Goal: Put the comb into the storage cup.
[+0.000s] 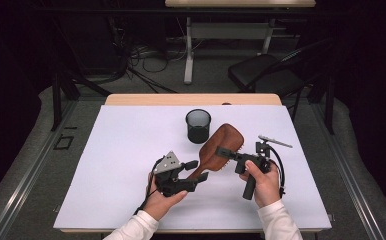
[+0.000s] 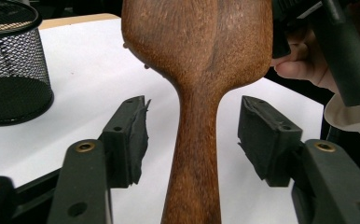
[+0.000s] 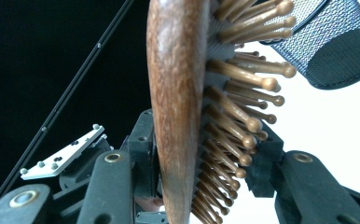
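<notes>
Left gripper [image 1: 197, 170] jaws parted, pads touching nothing, right gripper [image 1: 224, 152] clamped tight, forearms low

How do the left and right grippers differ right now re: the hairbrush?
The left gripper is open, its fingers clear of the hairbrush handle; the right gripper is shut on the brush head. The left approaches the narrow handle, the right holds the wide bristled end. Both are hand-held over the white table.
</notes>
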Demonstrator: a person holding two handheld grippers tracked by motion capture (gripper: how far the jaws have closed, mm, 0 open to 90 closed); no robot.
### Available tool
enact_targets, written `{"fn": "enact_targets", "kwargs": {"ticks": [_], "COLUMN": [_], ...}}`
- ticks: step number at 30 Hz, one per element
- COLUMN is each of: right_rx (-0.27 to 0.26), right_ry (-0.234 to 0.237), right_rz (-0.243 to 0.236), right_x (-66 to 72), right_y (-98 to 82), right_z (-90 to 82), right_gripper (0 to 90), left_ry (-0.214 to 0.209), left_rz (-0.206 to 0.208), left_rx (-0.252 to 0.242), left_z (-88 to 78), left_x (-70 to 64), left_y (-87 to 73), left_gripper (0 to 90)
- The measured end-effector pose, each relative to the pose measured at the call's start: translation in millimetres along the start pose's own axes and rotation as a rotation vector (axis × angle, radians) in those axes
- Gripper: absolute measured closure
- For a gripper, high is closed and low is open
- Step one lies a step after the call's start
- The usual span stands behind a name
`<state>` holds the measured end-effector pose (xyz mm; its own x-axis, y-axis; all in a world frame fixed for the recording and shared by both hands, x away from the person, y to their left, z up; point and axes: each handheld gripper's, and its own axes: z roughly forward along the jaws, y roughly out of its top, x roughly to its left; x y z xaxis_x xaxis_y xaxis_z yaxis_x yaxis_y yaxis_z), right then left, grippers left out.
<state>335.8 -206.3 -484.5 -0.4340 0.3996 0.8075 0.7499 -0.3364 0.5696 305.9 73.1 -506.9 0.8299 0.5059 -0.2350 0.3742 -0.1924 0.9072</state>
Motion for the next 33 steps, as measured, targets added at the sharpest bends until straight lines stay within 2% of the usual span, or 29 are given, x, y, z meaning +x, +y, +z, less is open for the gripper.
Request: {"fn": "enact_targets", "kwargs": {"ticks": [5,12,15,22,26,33], "right_rx": [-0.019,-0.048,-0.046,-0.044,-0.051,-0.061], "right_ry": [-0.004,-0.012,-0.017,-0.031,-0.039,-0.047], "right_rz": [-0.003,-0.001,-0.003,-0.01,-0.007,-0.009], "right_x": [-1.0,-3.2,-3.7,-5.1,-7.2,-9.4], "right_y": [1.0,2.6,2.7,3.9,4.9,6.8], "right_z": [-1.9,-4.9,-5.5,-7.6,-9.7,-12.9], "right_gripper": [54.2,54.2,54.2,54.1,54.1,54.1], "left_ry": [0.019,0.016,0.008,0.021,0.008,0.015], "left_rz": [0.006,0.006,0.007,0.012,0.003,-0.006], "left_rx": [-0.006,-0.027,-0.026,-0.037,-0.048,-0.043], "left_z": [0.0,-2.3,-2.9,-5.2,-6.7,-8.6], "left_x": [-0.3,0.8,0.7,2.3,4.4,6.9], "left_y": [0.8,3.2,3.4,5.5,6.9,8.9], "left_gripper": [38.2,35.4,35.3,35.2,35.2,35.2]}}
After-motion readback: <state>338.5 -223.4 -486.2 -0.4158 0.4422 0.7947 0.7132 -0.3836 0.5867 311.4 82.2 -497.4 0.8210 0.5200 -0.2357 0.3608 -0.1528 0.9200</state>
